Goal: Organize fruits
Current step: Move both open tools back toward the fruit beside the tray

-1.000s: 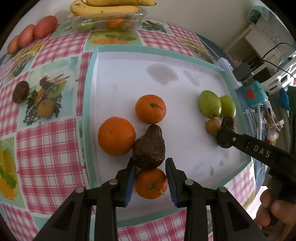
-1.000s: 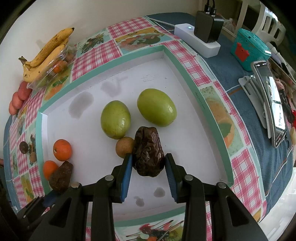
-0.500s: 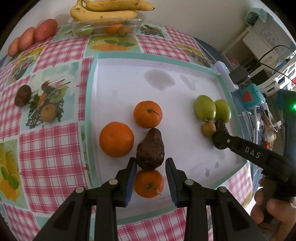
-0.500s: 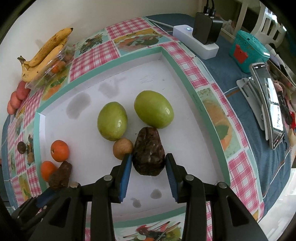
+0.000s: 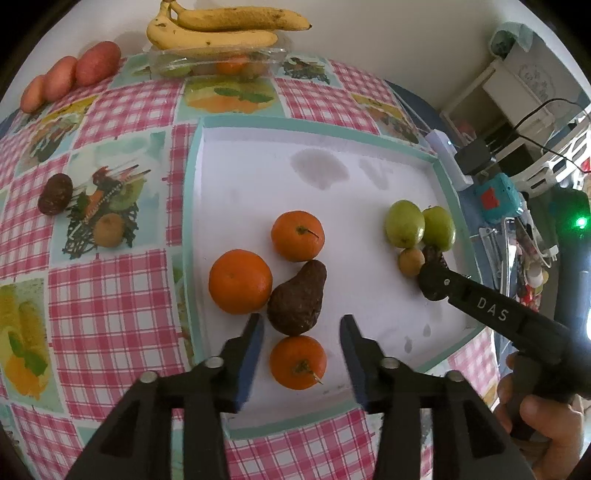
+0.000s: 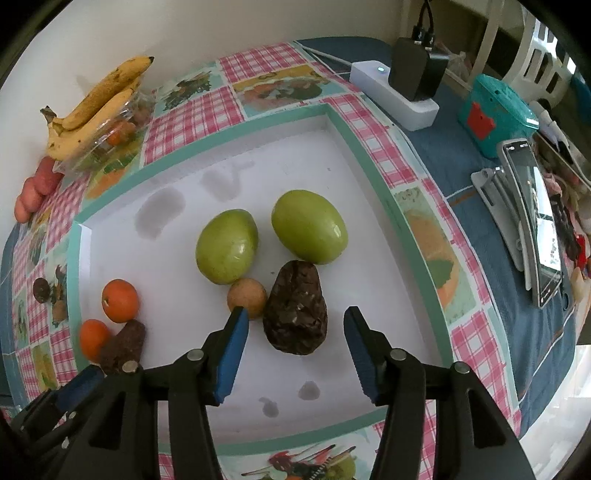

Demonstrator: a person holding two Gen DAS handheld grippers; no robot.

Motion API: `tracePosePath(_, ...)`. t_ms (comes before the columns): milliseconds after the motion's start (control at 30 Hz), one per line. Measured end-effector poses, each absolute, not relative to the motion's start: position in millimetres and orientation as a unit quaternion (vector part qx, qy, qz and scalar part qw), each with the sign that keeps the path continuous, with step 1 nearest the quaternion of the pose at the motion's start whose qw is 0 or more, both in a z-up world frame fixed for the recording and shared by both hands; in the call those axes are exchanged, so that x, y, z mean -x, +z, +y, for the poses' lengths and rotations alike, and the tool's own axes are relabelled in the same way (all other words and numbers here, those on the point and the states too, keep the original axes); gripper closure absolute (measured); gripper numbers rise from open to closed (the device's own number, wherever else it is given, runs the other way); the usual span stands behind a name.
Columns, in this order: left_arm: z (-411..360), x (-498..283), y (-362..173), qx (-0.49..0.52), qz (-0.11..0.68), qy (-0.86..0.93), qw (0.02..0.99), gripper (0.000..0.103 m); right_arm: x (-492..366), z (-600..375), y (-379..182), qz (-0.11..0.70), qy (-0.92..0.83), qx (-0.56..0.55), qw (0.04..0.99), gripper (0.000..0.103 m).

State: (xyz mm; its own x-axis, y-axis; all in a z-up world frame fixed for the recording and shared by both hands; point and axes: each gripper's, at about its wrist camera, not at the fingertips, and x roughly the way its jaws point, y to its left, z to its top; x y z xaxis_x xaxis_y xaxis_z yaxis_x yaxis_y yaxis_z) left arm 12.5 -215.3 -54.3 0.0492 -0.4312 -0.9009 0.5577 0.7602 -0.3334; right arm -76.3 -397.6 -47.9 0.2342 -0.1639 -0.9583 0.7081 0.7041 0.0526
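Checked tablecloth, white tray. Left gripper: spread, empty, over small orange; dark avocado just ahead. Right gripper: spread, flanking wrinkled dark fruit, untouched. Advice: withdraw straight, without nudging 2 green fruits

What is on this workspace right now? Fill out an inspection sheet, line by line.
Surface: white tray with teal rim on a pink checked fruit-print tablecloth.
Job's things: three round orange tangerines beside a dark wrinkled avocado; two green oval fruits, a small tan round fruit and a second dark avocado.
Clutter: yellow bananas on a clear plastic box, teal case, phone on a stand.
Grippers: left hand-held gripper open; right hand-held gripper open.
Cables: black charger in a white power strip.
Surroundings: white wall.
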Motion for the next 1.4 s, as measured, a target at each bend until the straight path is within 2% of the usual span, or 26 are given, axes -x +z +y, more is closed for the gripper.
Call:
tracePosePath(67, -213.9, -13.8, -50.4, -0.052, 0.596, -0.343, 0.724, 0.044, 76.7, -397.0, -46.5, 0.542, -0.293, -0.249, 0.747, 0.046)
tracePosePath(167, -211.4, -14.4, -44.9, -0.05, 0.591, -0.343, 0.728, 0.04, 75.1, -396.3, -45.5, 0.537, -0.296, -0.248, 0.75, 0.029)
tracePosePath(300, -207.2, -16.2, -38.2, -0.051, 0.584, -0.337, 0.737, 0.03, 74.9, -394.5, -43.8, 0.532, -0.293, -0.247, 0.755, 0.029)
tracePosePath(400, -201.9, -19.2, -34.5, -0.049, 0.584, -0.326, 0.742, 0.028, 73.7, -392.3, -43.5, 0.531, -0.293, -0.243, 0.757, 0.029)
tracePosePath(433, -200.2, -20.6, -34.0, -0.048, 0.585, -0.323, 0.743, 0.027, 72.8, -391.5, -44.2, 0.531, -0.293, -0.242, 0.757, 0.027)
tracePosePath(467, -197.4, -22.1, -33.0, -0.045, 0.585, -0.318, 0.745, 0.027, 72.3, -390.9, -44.8, 0.531, -0.292, -0.242, 0.758, 0.02)
tracePosePath(500, -194.9, -23.5, -31.8, -0.044, 0.585, -0.313, 0.747, 0.025, 72.0, -390.6, -45.1, 0.529, -0.291, -0.243, 0.759, 0.019)
tracePosePath(600, -188.8, -27.5, -27.5, -0.042, 0.578, -0.302, 0.757, 0.019, 71.2, -389.2, -44.6, 0.526, -0.288, -0.245, 0.762, 0.019)
tracePosePath(833, -163.7, -45.8, -20.5, -0.038, 0.558, -0.246, 0.791, 0.016, 67.6, -386.0, -41.1, 0.515, -0.282, -0.24, 0.773, 0.019)
tracePosePath(933, -148.6, -59.0, -23.9, -0.033, 0.556, -0.217, 0.802, 0.0, 65.8, -383.1, -37.9, 0.512, -0.281, -0.233, 0.778, 0.019)
tracePosePath(1167, -102.7, -87.6, -22.8, -0.009, 0.542, -0.152, 0.826, 0.0, 58.0, -370.0, -24.7, 0.479, -0.261, -0.251, 0.799, 0.019)
tracePosePath(1400, -63.3, -109.1, -22.6, 0.006, 0.536, -0.101, 0.838, 0.0, 45.0, -347.0, -22.9, 0.48, -0.236, -0.228, 0.814, 0.019)
